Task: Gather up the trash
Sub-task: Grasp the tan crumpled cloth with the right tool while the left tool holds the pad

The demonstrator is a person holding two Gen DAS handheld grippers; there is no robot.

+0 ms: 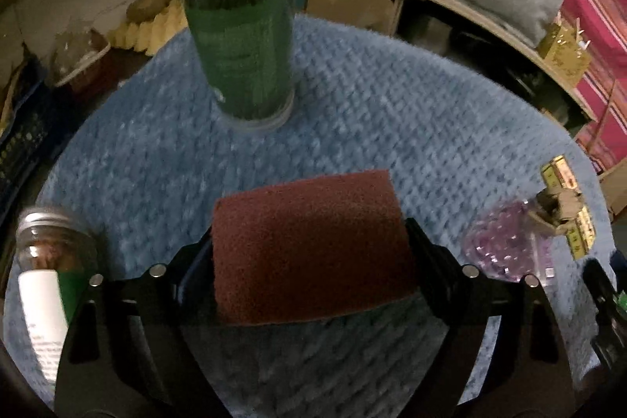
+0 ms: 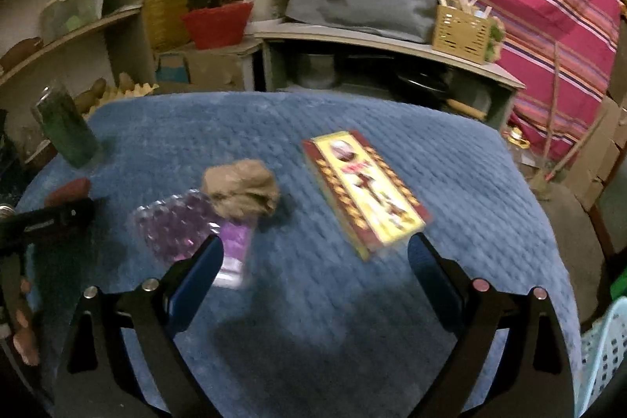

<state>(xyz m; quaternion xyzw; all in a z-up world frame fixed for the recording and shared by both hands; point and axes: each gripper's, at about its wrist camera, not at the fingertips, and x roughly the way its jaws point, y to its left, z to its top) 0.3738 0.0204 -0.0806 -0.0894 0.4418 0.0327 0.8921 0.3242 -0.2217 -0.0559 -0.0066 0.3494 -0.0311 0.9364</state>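
My left gripper (image 1: 309, 245) is shut on a dark red scouring pad (image 1: 309, 245) and holds it above the blue cloth. The pad also shows at the left of the right wrist view (image 2: 68, 190). My right gripper (image 2: 315, 255) is open and empty above the cloth. Just beyond it lie a flat yellow and red box (image 2: 362, 190), a crumpled brown paper ball (image 2: 241, 192) and a clear purple blister pack (image 2: 184, 228). The pack (image 1: 505, 245) and the box (image 1: 568, 206) also show at the right of the left wrist view.
A blue knitted cloth (image 1: 392, 112) covers the table. A tall jar of green herbs (image 1: 241, 38) stands at its far side. A spice jar with a metal lid (image 1: 47, 261) stands near left. A light blue basket (image 2: 603, 351) sits at the right edge. Shelves and buckets stand behind.
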